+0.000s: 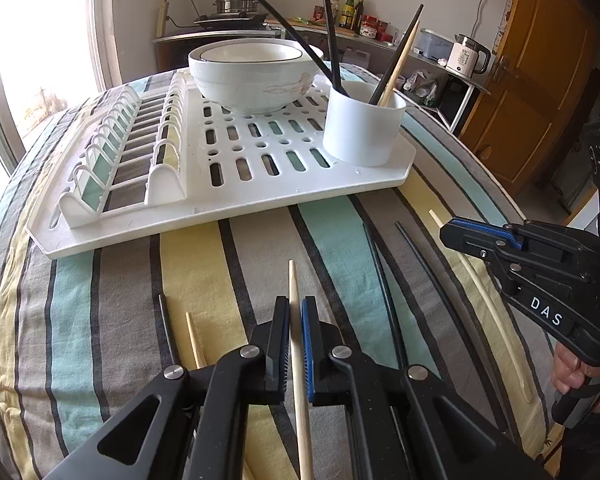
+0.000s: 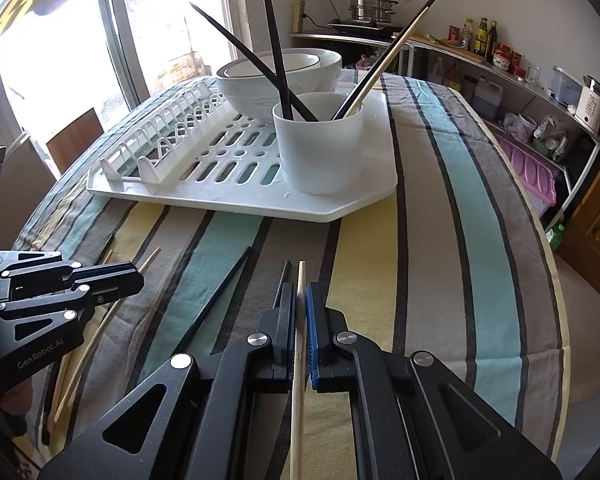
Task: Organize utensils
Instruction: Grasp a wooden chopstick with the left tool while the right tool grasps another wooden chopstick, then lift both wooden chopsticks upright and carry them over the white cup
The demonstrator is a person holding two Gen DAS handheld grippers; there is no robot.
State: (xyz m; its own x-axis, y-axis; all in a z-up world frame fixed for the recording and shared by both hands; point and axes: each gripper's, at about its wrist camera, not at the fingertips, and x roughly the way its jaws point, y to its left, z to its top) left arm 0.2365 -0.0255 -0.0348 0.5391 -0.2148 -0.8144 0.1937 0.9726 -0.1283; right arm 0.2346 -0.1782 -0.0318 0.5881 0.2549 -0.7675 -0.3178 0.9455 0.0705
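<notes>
In the left wrist view my left gripper (image 1: 295,300) is shut on a pale wooden chopstick (image 1: 293,278) that lies on the striped cloth, its tip sticking out past the fingertips. My right gripper (image 2: 300,286) is likewise shut on another wooden chopstick (image 2: 301,270), with a black chopstick (image 2: 283,280) right beside it on the left. Each gripper shows in the other view: the right one (image 1: 450,234) at the right edge, the left one (image 2: 138,276) at the left edge. A white cup (image 1: 362,128) (image 2: 320,144) on the rack's near right corner holds several black and wooden chopsticks.
A white dish rack (image 1: 220,204) (image 2: 228,196) carries stacked white bowls (image 1: 252,76) behind the cup. Loose black chopsticks (image 1: 380,280) (image 2: 216,300) and a wooden one (image 1: 194,340) lie on the cloth. A hand (image 1: 572,368) holds the right gripper. Shelves stand beyond the table's right edge.
</notes>
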